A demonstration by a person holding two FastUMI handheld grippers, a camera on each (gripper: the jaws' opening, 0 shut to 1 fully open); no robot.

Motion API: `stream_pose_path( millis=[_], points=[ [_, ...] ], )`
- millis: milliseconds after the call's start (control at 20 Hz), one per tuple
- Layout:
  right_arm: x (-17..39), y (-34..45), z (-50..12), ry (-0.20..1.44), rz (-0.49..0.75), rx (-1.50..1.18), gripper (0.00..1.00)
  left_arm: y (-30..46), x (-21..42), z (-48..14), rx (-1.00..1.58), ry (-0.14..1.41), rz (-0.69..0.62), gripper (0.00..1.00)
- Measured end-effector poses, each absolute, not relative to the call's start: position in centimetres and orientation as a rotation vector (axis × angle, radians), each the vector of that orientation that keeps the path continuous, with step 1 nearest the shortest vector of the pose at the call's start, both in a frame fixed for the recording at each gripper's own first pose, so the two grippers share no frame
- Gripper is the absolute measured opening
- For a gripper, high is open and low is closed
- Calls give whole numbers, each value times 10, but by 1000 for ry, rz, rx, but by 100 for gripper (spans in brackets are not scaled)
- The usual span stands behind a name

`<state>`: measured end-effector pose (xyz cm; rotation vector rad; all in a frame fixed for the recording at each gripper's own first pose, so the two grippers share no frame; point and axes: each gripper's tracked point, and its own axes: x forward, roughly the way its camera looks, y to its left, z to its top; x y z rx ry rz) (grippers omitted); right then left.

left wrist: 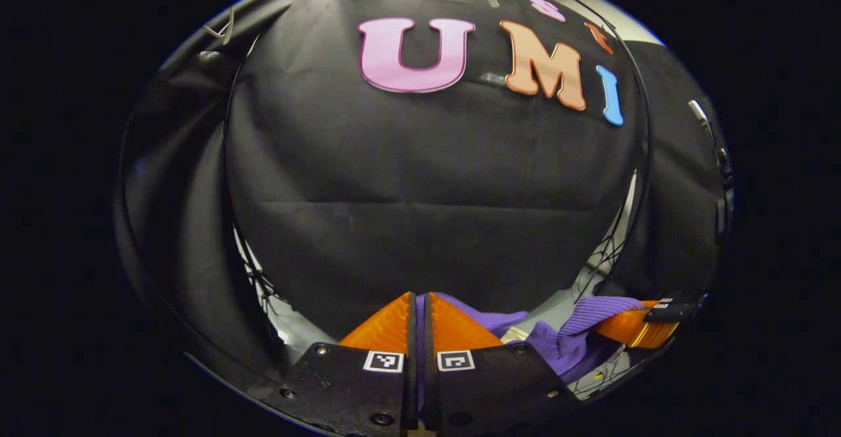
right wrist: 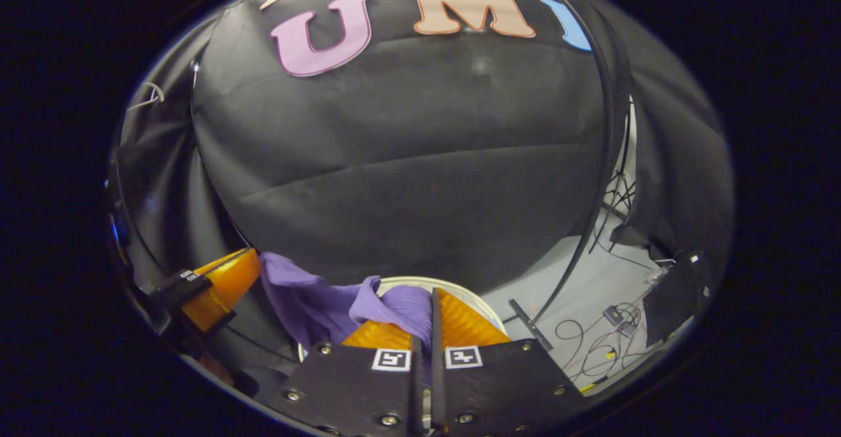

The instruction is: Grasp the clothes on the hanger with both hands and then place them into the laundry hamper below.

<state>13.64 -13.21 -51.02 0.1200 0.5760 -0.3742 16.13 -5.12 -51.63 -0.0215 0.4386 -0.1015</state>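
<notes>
Left claw: the left claw point(left wrist: 419, 305) is clenched, its two fingers nearly together with a thin fold of the purple garment point(left wrist: 565, 342) pinched between them, as seen in the left gripper view.
Right claw: the right claw point(right wrist: 427, 309) is likewise clenched on the purple garment point(right wrist: 315, 302), cloth bunched over its left finger and running down the narrow slit between the two, as seen in the right gripper view.
Other claw seen from each side: in the left gripper view the right claw point(left wrist: 647, 322) shows at the lower right edge with ribbed purple cloth draped over it; in the right gripper view the left claw point(right wrist: 213, 282) shows at the lower left, the cloth meeting its tip.
Garment: it hangs slack between the two claws, sagging in the middle, ribbed knit at the edge nearest the right claw.
Laundry hamper: a pale round rim point(right wrist: 483, 302) curves just behind the right claw's fingers, below the garment; its inside is hidden.
Floor: light grey floor point(right wrist: 578, 305) to the right, with loose black cables point(right wrist: 614, 342) and a small dark box lying on it.
Backdrop: black cloth wall point(left wrist: 427, 181) hangs behind everything, framed by a thin dark curved rod.
</notes>
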Motion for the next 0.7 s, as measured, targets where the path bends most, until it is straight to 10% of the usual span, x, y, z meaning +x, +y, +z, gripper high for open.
stream_pose_path(
  millis=[200,300,450,700],
  points=[
    [123,-136,-537,663,-410,92,7,-51,158,-522,24,458,-126,1],
    [128,-134,-532,647,-403,106,43,-61,150,-532,-24,518,-173,4],
    [127,-137,-511,619,-429,84,98,-70,139,-548,-78,615,-207,38],
    [130,-133,-491,588,-425,70,99,-54,130,-553,-60,672,-200,87]
  ],
)
